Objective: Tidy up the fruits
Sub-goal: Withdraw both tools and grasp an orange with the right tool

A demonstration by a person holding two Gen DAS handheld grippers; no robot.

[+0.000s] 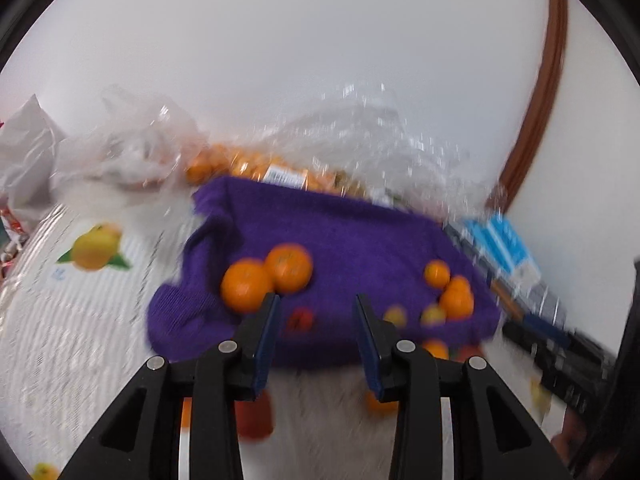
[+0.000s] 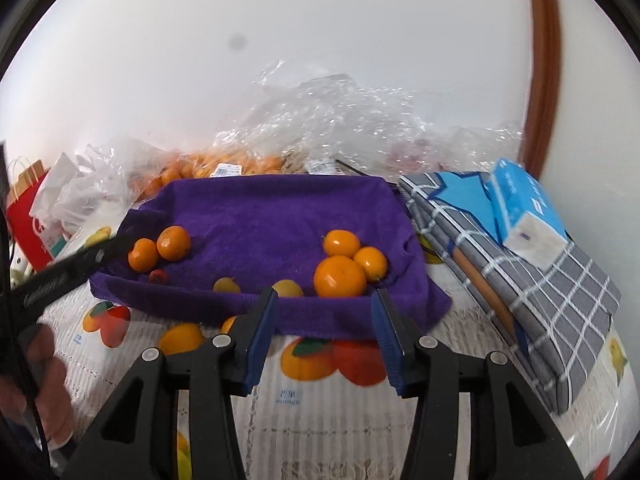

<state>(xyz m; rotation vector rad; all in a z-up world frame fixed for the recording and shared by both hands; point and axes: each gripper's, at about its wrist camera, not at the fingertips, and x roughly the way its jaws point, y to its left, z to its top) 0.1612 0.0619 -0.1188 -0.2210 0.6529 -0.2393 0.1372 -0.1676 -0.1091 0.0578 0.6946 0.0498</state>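
Note:
A purple towel [image 2: 272, 220] lies on the table with fruit on it. Two oranges [image 2: 160, 248] sit at its left, three oranges [image 2: 340, 276] at its right. A small red fruit [image 2: 158, 277] and two small yellow fruits [image 2: 226, 285] lie along its front edge. My right gripper [image 2: 324, 296] is open and empty, just in front of the towel's front edge. In the blurred left wrist view my left gripper [image 1: 318, 300] is open and empty over the towel [image 1: 340, 240], beside the two left oranges [image 1: 268, 276]. The left gripper also shows in the right wrist view [image 2: 100, 254].
A loose orange [image 2: 181, 338] lies on the fruit-print tablecloth [image 2: 320, 420] in front of the towel. Clear plastic bags with oranges [image 2: 224, 166] stand behind it. A folded checked cloth [image 2: 540, 280] with a blue tissue pack [image 2: 524, 216] lies at the right. A red paper bag [image 2: 24, 216] stands at the left.

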